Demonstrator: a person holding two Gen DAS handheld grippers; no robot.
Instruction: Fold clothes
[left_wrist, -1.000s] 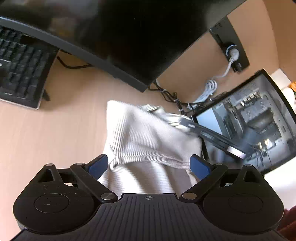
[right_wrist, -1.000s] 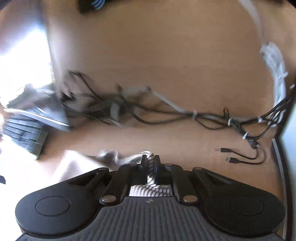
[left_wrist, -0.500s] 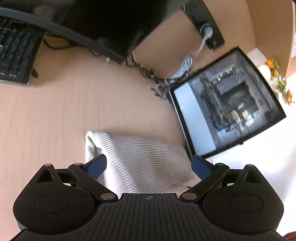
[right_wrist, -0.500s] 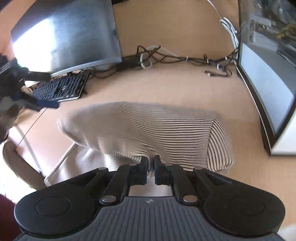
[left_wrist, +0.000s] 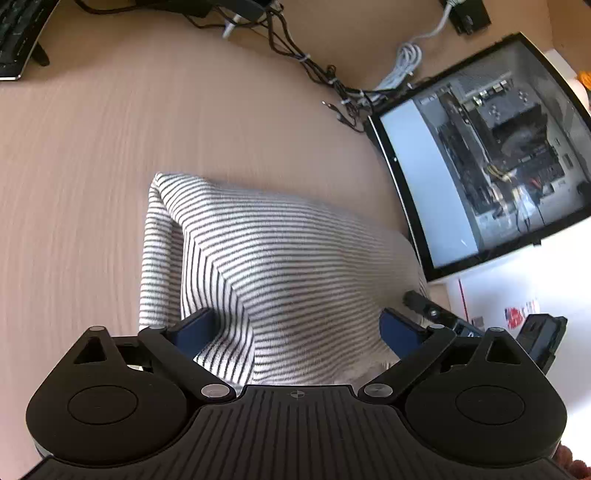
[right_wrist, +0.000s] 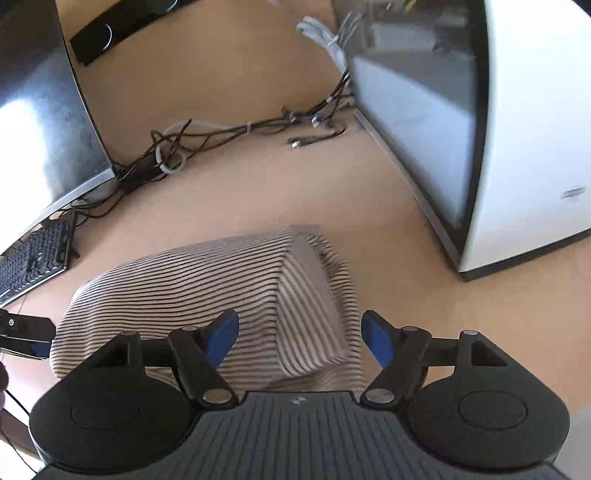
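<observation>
No legible writing; red mark on white surface (left_wrist: 517, 314) blurred. Right gripper (right_wrist: 299, 338) was clenched on cloth half second ago; jaws just opening, now released. Left gripper (left_wrist: 295, 328) released, jaws slightly closing. Striped garment (left_wrist: 288, 280) folded, lies on desk (left_wrist: 92, 166), PC case (left_wrist: 480, 158) at 2 o'clock.

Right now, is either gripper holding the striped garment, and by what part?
Nothing is held. The right gripper has just been opening; its jaws stand apart over the striped garment, pads not pressing. The left gripper is also open over it.
</observation>
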